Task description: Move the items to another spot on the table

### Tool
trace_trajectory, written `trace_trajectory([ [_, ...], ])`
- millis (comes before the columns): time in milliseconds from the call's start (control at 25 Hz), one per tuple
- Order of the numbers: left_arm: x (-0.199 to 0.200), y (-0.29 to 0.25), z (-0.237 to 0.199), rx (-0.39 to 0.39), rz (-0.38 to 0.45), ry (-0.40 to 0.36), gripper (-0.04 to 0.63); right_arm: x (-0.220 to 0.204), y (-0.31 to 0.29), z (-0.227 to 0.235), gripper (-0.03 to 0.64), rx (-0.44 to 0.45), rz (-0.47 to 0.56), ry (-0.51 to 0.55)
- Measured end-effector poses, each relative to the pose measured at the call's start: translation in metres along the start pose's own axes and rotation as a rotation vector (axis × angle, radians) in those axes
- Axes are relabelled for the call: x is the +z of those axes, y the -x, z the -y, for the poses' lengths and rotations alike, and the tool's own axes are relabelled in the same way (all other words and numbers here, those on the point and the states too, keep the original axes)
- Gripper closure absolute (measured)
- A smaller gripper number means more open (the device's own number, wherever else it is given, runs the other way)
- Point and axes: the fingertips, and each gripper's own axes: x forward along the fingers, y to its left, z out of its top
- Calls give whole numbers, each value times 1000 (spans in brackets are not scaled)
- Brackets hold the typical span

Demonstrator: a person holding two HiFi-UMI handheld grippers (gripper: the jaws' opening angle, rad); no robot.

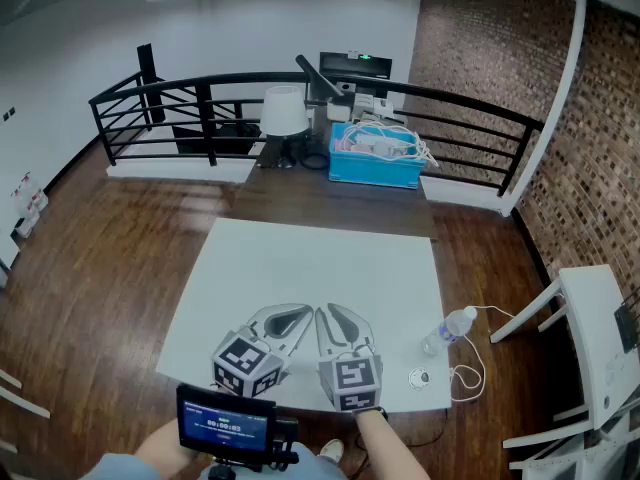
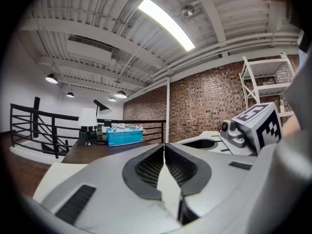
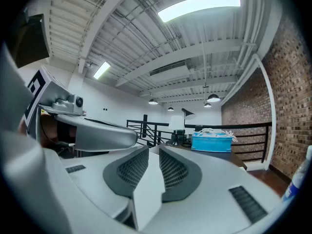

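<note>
White counter [image 1: 320, 268] spreads mostly bare. At its near edge the left gripper [image 2: 164, 147] is clenched on nothing, tips touching. Beside it the right gripper [image 3: 153, 150] stands barely ajar, also empty. Well to their right, near the counter's edge, sits a plastic bottle [image 1: 448, 330], untouched. No move looks begun; next the right gripper would likely need to widen and reach across to it.

Bright ceiling strip light [image 2: 165, 23], fisheye-bent edges
</note>
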Motion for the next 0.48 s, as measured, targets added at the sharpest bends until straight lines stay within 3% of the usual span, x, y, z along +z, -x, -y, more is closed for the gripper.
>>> trace_trajectory([
  [480, -2, -60, 80, -103, -7, -10, 571, -21, 67, 82, 525, -152, -11, -31],
])
